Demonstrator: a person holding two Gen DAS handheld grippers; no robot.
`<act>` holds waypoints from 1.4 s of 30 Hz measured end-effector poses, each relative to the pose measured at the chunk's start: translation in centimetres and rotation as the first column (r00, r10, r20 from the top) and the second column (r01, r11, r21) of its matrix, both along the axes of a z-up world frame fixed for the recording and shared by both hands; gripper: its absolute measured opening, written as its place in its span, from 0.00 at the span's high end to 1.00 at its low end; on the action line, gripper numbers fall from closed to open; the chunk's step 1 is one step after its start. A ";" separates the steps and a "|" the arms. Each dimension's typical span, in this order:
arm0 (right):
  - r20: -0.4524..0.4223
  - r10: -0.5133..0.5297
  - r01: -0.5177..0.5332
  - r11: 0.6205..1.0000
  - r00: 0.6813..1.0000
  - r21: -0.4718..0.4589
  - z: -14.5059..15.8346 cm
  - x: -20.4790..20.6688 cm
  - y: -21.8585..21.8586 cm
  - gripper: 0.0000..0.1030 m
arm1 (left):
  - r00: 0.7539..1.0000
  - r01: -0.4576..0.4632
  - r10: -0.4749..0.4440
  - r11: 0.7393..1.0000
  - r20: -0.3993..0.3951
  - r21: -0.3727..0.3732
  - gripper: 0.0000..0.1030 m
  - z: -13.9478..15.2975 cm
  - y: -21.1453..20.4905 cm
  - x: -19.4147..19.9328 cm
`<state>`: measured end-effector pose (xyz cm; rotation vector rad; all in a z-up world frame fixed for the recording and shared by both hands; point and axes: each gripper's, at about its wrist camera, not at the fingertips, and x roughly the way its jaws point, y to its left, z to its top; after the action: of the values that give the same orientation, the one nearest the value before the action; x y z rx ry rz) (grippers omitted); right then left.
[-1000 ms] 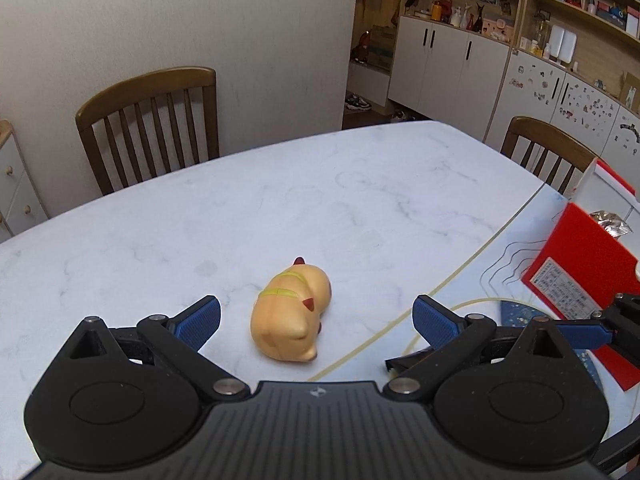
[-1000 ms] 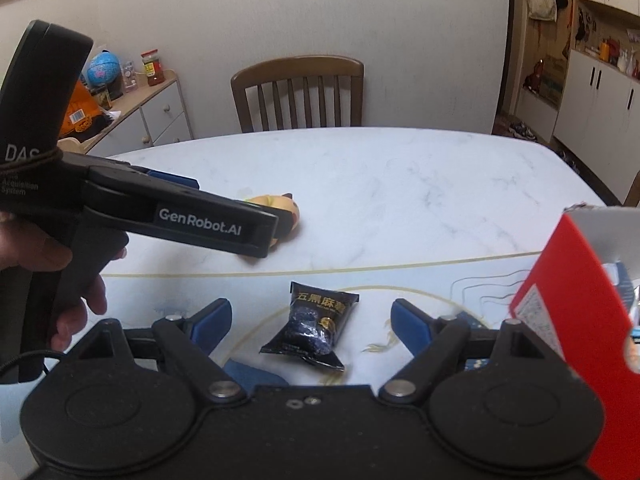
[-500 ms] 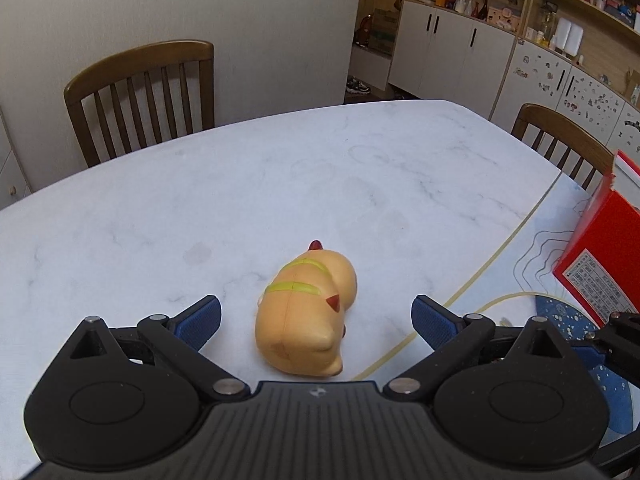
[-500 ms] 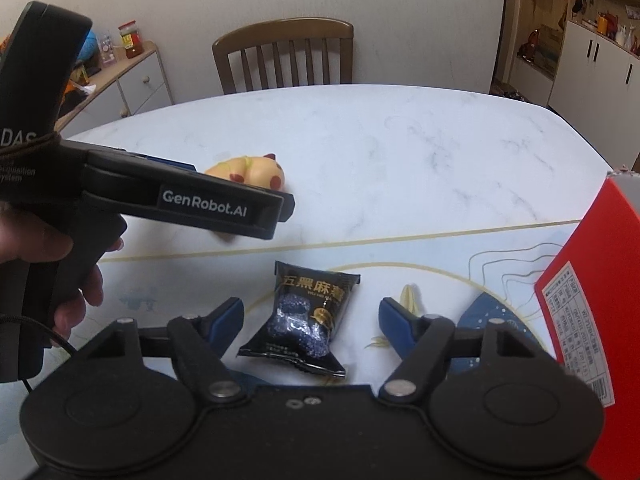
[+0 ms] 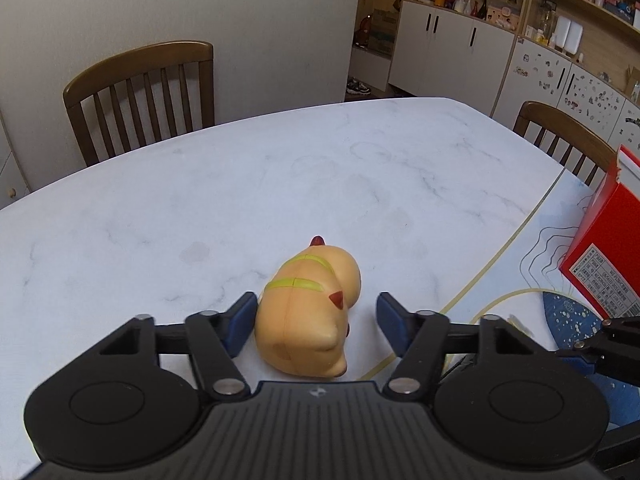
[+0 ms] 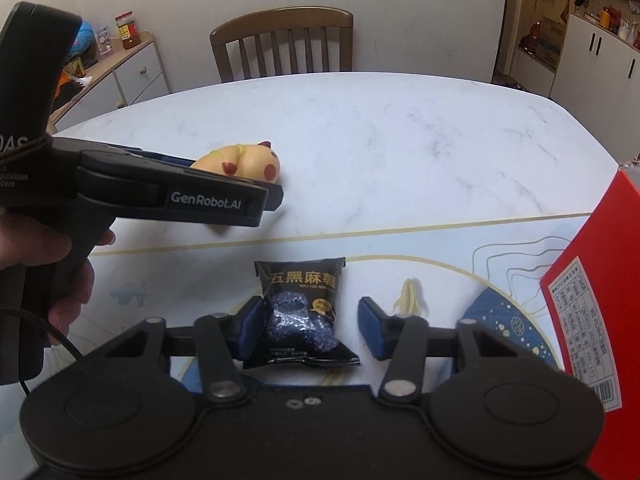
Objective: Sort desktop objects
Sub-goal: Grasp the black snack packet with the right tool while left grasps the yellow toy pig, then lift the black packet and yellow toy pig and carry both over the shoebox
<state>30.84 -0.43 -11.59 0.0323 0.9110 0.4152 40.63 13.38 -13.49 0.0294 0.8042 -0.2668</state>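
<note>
Now, left gripper (image 5: 316, 318): we are closing its jaws around the orange toy (image 5: 310, 316), one side not yet touching.
Right gripper (image 6: 310, 326): jaws closing around our black snack packet (image 6: 302, 314).
Tabletop (image 5: 240, 184): both near its front edge.

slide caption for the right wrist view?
Right gripper closing around a black snack packet; left gripper at the toy.

Tabletop (image 5: 280, 168): smooth white marble-look, slight sheen. Toy (image 5: 308, 312): smooth matt plastic/rubber. Snack packet (image 6: 300, 312): glossy crinkled foil. Box (image 6: 592, 308): red card. Chair (image 5: 140, 92): varnished wood.
</note>
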 end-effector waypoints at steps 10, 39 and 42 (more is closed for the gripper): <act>-0.004 0.004 -0.004 1.000 1.000 -0.010 0.4 -0.1 0.1 0.65 | 1.000 0.006 -0.006 1.000 -0.002 0.024 0.53 0.3 -0.1 -0.3; 0.045 -0.051 0.050 0.999 0.998 0.004 5.1 -2.9 -4.4 0.67 | 0.999 0.037 -0.037 0.999 0.004 -0.011 0.55 6.3 -3.2 -7.2; 0.056 -0.051 0.051 0.999 0.997 0.008 5.8 -3.6 -5.0 0.67 | 0.999 0.039 -0.039 0.999 0.006 -0.015 0.55 7.0 -3.5 -8.4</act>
<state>27.28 -5.43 -5.79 0.0496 0.8522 0.3697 32.19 9.86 -6.44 0.0316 0.7963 -0.3094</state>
